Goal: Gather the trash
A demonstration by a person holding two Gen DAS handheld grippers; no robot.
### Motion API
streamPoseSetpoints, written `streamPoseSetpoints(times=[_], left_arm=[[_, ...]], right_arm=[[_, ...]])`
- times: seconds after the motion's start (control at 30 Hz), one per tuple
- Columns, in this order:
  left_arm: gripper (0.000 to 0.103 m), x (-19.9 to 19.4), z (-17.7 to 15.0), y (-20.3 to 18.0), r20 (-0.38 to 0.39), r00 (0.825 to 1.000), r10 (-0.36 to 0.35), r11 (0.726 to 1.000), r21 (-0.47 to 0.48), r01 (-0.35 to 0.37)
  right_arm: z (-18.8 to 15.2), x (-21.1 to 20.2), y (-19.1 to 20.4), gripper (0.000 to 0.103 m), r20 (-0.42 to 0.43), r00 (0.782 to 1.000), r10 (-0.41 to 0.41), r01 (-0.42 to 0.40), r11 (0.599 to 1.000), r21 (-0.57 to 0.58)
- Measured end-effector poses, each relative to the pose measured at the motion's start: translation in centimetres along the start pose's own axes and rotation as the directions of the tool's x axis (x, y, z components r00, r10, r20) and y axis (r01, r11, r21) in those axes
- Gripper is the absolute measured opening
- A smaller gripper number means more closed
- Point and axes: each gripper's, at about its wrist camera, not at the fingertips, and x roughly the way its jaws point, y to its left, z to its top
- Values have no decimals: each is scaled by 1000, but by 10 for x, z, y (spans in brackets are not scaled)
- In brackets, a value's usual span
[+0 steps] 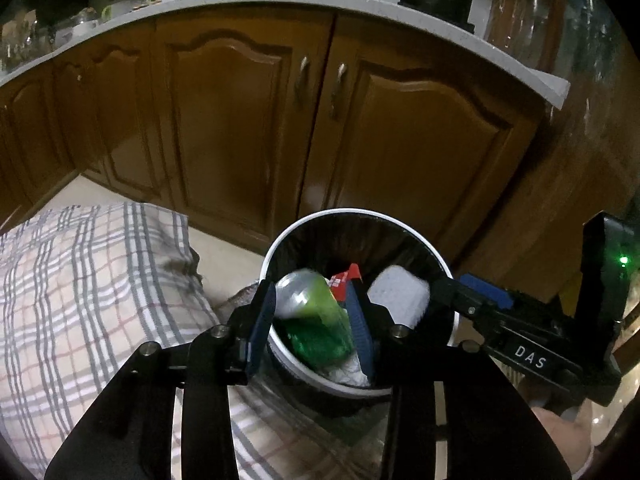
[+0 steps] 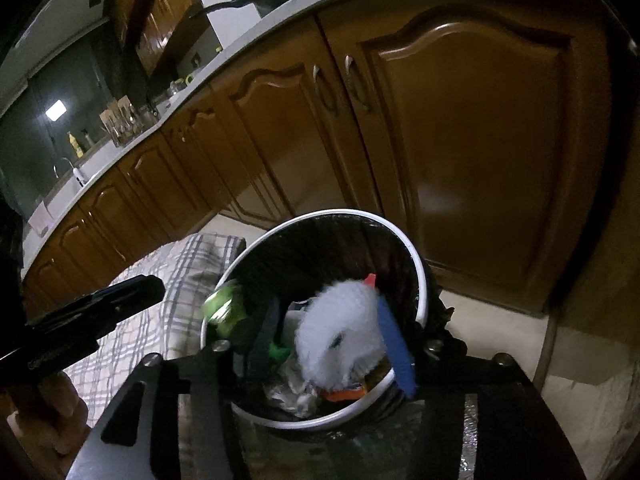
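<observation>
left tool [image 1: 312,320] pinches green can [image 1: 316,316] | right tool [image 2: 332,336] pinches white wad [image 2: 340,332] | both directly above bin [image 1: 400,220] mouth

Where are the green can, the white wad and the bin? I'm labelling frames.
green can [image 1: 316,312], left wrist view, green side wall.
white wad [image 2: 340,332], right wrist view, fluffy middle.
bin [image 1: 352,213], left wrist view, far white rim.

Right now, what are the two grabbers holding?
Left gripper: shut on the green can.
Right gripper: shut on the white wad.
</observation>
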Motion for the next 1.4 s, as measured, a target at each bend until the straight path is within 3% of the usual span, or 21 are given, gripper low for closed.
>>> streamPoseSetpoints(times=[0.37,0.53,0.83,1.0,1.1,1.2,1.4], left_arm=[[51,-55,-27,28,81,997,10,997,-77,-4],[61,-80,-46,37,118,993,30,994,-104,-18],[70,-120,-76,50,178,981,72,991,-126,-50],[89,-146,-94,52,250,961,115,989,-122,-86],[103,-162,-107,53,308,936,171,983,-123,-139],[103,-171,-117,51,340,917,210,977,-111,-182],[103,-182,-130,48,375,891,255,967,-97,-236]], right_arm=[[-17,-35,22,79,84,995,61,-62,998,14],[-27,-54,41,87,135,989,66,-66,998,-6],[-54,-85,74,99,223,973,55,-42,997,-64],[-67,-104,91,103,308,950,59,-20,992,-127],[-80,-116,103,103,380,924,44,24,985,-171],[-93,-124,114,103,423,905,37,56,977,-205],[-108,-126,124,103,435,899,53,62,967,-246]])
